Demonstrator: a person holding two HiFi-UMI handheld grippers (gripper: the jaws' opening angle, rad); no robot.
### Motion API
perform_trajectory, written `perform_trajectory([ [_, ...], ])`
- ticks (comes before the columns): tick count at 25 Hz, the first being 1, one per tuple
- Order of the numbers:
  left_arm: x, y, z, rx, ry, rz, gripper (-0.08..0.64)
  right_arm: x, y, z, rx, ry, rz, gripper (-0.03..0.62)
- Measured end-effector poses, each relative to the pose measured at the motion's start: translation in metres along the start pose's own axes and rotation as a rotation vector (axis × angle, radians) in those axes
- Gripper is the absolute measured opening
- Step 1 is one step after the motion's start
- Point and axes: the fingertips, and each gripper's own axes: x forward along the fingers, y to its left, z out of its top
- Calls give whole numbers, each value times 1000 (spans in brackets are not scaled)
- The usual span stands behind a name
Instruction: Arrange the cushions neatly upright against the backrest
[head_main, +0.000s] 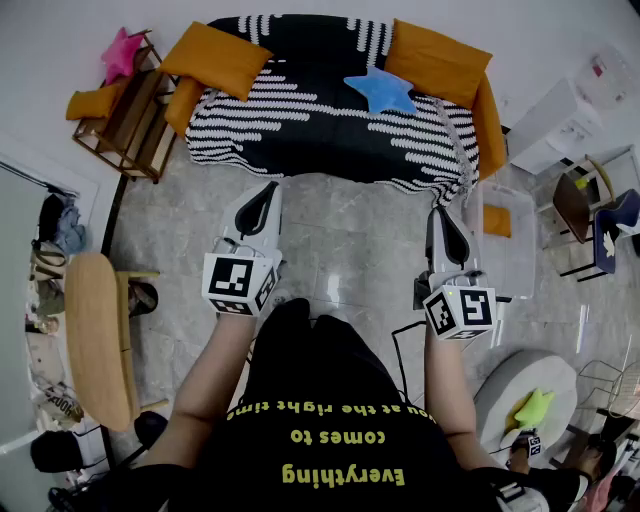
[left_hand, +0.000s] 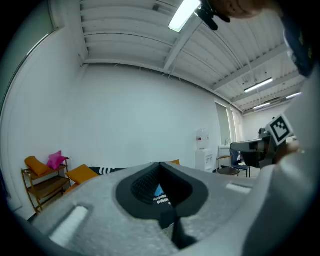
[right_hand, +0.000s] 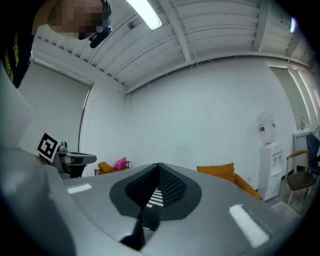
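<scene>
A sofa under a black-and-white striped cover (head_main: 330, 130) stands ahead of me. One orange cushion (head_main: 215, 60) lies tilted at its left end and another orange cushion (head_main: 440, 62) at its right end. A blue star cushion (head_main: 380, 90) rests flat on the seat toward the right. My left gripper (head_main: 268, 195) and right gripper (head_main: 440, 215) hover over the floor in front of the sofa, both shut and holding nothing. In the left gripper view the left gripper (left_hand: 160, 165) points at the sofa, as does the right gripper (right_hand: 159, 165) in the right gripper view.
A wooden shelf (head_main: 130, 125) left of the sofa holds a pink star cushion (head_main: 120, 52) and an orange cushion (head_main: 95, 103). A clear plastic box (head_main: 500, 235) sits by the sofa's right end. Behind me are a wooden chair (head_main: 100, 335) and a round white stool (head_main: 525, 400).
</scene>
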Motion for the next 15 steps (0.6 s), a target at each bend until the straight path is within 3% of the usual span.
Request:
perform_trajectory([
  [15,3,-19,-2,1,0,-10,-2,-20,-8,2,50,-24,25,11],
])
